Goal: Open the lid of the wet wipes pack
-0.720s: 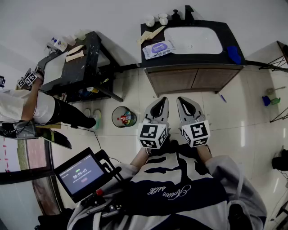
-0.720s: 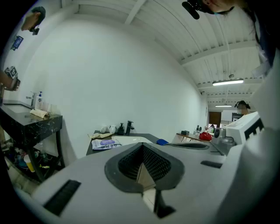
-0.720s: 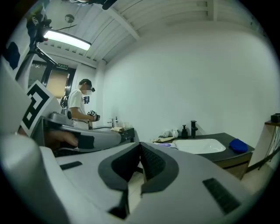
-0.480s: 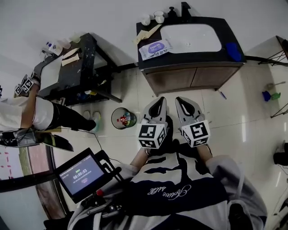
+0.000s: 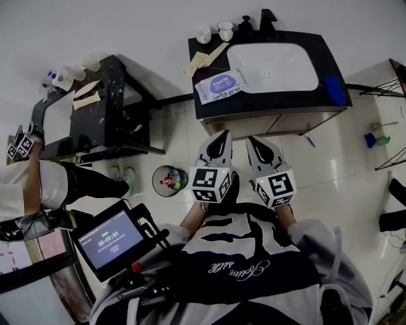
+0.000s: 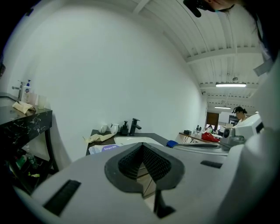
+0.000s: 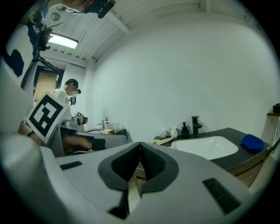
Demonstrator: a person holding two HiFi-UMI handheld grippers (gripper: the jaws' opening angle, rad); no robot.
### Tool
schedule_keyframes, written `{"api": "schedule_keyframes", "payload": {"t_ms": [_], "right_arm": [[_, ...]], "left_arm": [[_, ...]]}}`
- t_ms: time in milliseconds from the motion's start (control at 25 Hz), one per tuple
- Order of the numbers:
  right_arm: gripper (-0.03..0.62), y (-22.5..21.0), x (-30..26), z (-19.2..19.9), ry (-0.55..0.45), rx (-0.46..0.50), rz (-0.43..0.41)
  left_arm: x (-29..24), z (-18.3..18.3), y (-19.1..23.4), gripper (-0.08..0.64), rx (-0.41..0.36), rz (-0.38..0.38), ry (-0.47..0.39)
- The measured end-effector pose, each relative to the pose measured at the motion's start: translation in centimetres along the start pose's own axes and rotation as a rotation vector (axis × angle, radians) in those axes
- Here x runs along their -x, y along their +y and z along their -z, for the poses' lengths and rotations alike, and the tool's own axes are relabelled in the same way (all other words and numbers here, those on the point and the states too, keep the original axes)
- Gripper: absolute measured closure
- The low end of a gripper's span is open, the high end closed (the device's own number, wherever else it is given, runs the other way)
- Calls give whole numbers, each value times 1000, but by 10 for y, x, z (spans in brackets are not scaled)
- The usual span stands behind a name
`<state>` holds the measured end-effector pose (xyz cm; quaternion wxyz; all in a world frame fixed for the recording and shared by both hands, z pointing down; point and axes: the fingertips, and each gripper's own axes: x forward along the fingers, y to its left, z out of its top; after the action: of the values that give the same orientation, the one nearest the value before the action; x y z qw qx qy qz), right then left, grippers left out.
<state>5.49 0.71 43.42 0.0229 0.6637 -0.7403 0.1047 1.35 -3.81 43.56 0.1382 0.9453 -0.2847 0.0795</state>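
Observation:
The wet wipes pack (image 5: 221, 85), white with a purple label, lies flat on the dark countertop (image 5: 209, 108) left of the white sink (image 5: 273, 66); its lid looks closed. In the left gripper view the wet wipes pack (image 6: 103, 148) shows just above the jaws. My left gripper (image 5: 220, 141) and right gripper (image 5: 255, 143) are held side by side in front of my chest, short of the counter's front edge, both shut and empty. Neither touches the pack.
A yellow cloth (image 5: 202, 58), two cups (image 5: 225, 27), a soap bottle (image 5: 245, 24) and a black tap (image 5: 267, 19) stand at the counter's back. A blue sponge (image 5: 335, 89) lies at its right. A bin (image 5: 167, 179) sits on the floor; another person (image 5: 38, 178) works at a second counter (image 5: 101, 108) on the left.
The counter and wipes pack have drawn closer in the head view as I stepped forward. Both grippers stayed shut, side by side.

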Motion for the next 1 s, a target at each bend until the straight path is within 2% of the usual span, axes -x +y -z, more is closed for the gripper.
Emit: {"api": "schedule_keyframes", "payload": {"t_ms": [200, 560, 800, 1000], "right_arm": [[594, -9, -61, -6, 29, 21, 8], [594, -30, -124, 2, 102, -45, 61], [594, -43, -149, 14, 151, -57, 26], [593, -60, -174, 24, 178, 1, -20]], "left_arm": [[-47, -7, 54, 561, 47, 9, 28], [-95, 17, 116, 561, 139, 23, 130], [-120, 40, 140, 561, 192, -5, 192], [-141, 56, 158, 561, 200, -54, 228]]}}
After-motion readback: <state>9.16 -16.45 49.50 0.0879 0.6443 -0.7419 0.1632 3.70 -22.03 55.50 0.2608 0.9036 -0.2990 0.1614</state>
